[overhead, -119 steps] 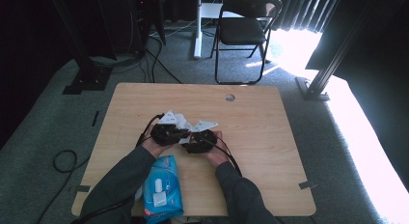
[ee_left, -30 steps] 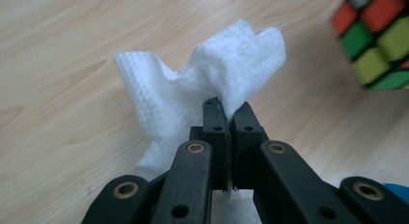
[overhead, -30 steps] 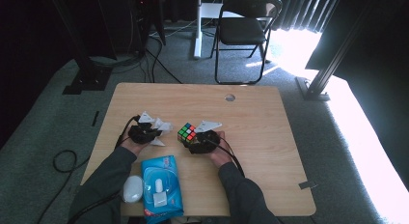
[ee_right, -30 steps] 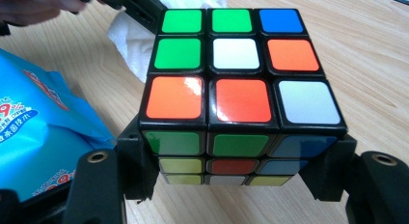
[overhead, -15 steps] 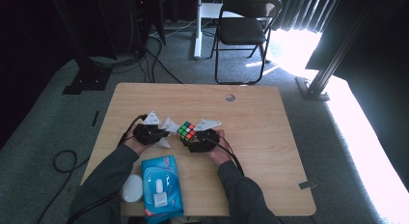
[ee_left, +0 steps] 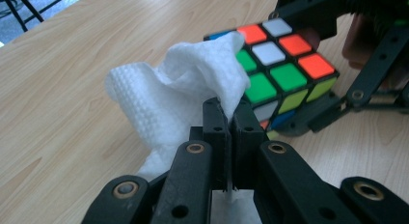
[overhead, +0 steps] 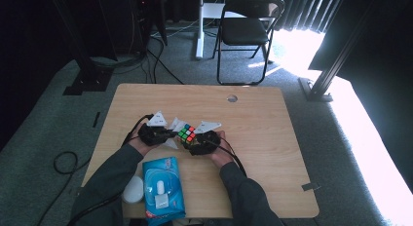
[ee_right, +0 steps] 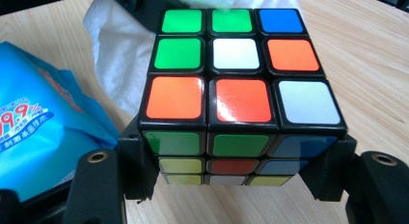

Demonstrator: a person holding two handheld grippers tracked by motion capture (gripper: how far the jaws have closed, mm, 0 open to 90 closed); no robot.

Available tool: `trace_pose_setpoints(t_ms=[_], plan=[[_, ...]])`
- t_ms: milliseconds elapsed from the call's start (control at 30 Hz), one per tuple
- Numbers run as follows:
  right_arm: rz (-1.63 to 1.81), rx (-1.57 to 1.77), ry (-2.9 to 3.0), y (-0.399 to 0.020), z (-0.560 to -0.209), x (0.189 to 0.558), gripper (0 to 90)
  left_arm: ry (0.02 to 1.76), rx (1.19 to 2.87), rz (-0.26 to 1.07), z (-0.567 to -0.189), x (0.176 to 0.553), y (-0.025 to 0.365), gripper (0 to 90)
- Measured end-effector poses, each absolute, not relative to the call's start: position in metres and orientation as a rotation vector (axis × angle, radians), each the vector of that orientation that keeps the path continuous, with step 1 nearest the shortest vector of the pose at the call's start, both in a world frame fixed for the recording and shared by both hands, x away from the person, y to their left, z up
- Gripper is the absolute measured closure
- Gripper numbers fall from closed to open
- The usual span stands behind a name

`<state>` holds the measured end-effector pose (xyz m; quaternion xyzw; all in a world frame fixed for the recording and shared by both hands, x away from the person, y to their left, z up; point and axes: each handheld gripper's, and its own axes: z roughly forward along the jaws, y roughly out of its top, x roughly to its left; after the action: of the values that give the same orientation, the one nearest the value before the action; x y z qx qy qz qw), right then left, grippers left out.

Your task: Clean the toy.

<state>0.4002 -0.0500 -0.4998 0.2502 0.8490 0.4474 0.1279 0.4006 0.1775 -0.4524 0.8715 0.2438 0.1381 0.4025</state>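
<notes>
My left gripper: jaws pinch white wipe. Right gripper: jaws clamp puzzle cube, wipe touching at its twelve o'clock.

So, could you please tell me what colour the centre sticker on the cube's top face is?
White, on the puzzle cube; the right gripper view shows it best.

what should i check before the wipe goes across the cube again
1. Left gripper jaws shut on the white wipe: ok.
2. Right gripper jaws clamp the puzzle cube from both sides: ok.
3. Wipe touches the cube's top edge: ok.
4. Cube's top face free of the holding jaws: ok.
5. Blue wipes pack lies clear of both hands: ok.
6. Whether the wipe is damp: cannot tell.
</notes>
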Motion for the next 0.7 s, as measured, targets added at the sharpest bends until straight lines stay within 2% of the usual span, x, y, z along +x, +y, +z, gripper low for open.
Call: trace_pose_setpoints(t_ms=[467, 700], plan=[[1.309, 0.662, 2.504, -0.0410, -0.5034, 0.3932, 34.0, 0.627, 2.134, 0.303, -0.4476, 0.4020, 0.1802, 87.3], [1.338, 0.648, 2.494, -0.0453, -0.5001, 0.3915, 34.0, 0.644, 2.167, 0.301, -0.4554, 0.4042, 0.1794, 87.4]])
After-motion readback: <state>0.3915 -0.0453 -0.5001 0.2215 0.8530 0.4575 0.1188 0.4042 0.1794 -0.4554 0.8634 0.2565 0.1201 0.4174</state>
